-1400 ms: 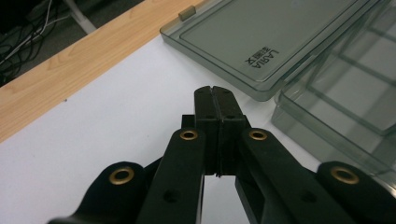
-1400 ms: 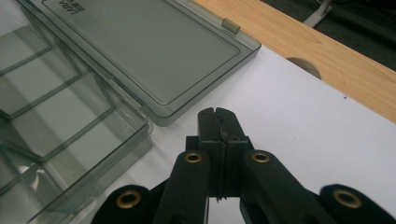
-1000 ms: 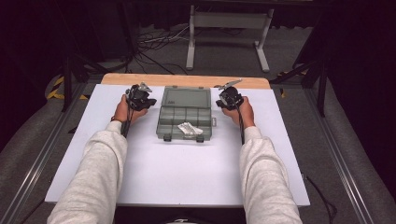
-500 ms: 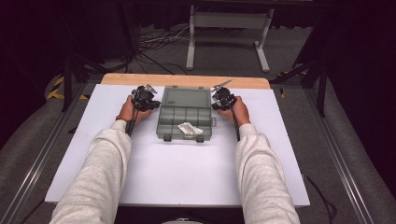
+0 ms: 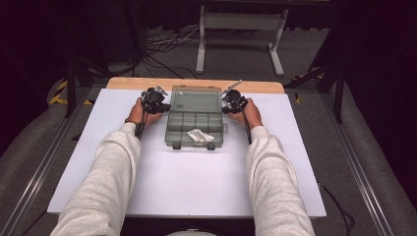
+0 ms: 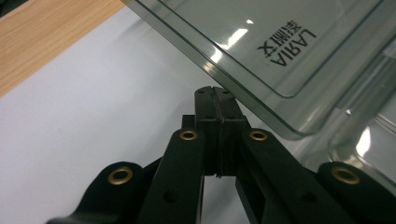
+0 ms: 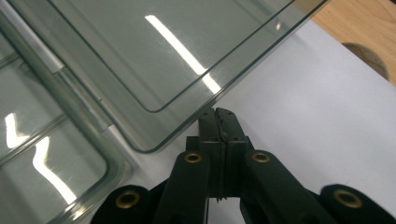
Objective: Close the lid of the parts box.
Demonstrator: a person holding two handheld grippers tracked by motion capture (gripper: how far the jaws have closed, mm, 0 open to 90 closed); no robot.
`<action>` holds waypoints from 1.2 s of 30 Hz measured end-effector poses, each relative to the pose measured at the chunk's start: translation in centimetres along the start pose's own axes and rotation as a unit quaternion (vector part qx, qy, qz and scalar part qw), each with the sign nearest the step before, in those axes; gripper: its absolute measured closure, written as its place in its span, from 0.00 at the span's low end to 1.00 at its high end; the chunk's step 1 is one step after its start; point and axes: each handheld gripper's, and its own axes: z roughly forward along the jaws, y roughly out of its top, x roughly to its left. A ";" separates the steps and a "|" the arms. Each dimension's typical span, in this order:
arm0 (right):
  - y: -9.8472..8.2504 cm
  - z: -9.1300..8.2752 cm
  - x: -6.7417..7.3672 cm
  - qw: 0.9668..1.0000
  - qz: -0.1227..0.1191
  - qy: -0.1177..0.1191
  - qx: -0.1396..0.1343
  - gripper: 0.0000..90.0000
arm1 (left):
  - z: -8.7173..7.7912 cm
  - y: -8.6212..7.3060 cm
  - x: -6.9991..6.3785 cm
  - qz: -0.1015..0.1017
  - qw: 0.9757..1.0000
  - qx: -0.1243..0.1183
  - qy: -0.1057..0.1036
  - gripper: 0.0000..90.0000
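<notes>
Since both tools have closed in on the box over the last second, you're now flanking its open lid. High view: left tool (image 5: pixel 156 102) sits just beside the lid's (image 5: pixel 196 101) left edge, right tool (image 5: pixel 234 102) just beside its right edge. The right one has come in further than the left. Box (image 5: pixel 194 129) is mid-desk (image 5: pixel 196 187), toward the far side, lid laid back away from you, a small white packet (image 5: pixel 196 135) in a near compartment.

Left gripper view: jaws pressed together, nothing between them. Tip sits low by the desk surface at the lid's (image 6: pixel 280 51) corner edge, just under or against it; can't tell if it touches. "LARIA" print reads on the lid.

Right gripper view: same story, jaws shut and empty, tip right at the lid's (image 7: pixel 154 56) rim near its rounded corner, contact unclear. Tray compartments (image 7: pixel 51 168) show at left.

My read: closed tips on both sides and low means you're set to lift the lid from underneath and swing it shut. Keep both sides level, or the box will skid on the desk.
</notes>
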 end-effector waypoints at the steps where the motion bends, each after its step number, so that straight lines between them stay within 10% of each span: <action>1: 0.1 0.1 0.0 1.000 0.001 -0.003 -0.002 1.00 | 0.1 0.1 0.0 0.002 1.000 -0.001 0.002 1.00; 19: 0.3 1.4 -0.3 0.996 0.053 -0.039 -0.064 1.00 | 1.0 0.6 -0.1 -0.031 0.998 -0.037 0.028 1.00; 36: 1.2 -1.8 -0.3 0.986 0.056 -0.076 -0.138 1.00 | -1.9 2.3 -0.2 -0.047 0.992 -0.099 0.059 1.00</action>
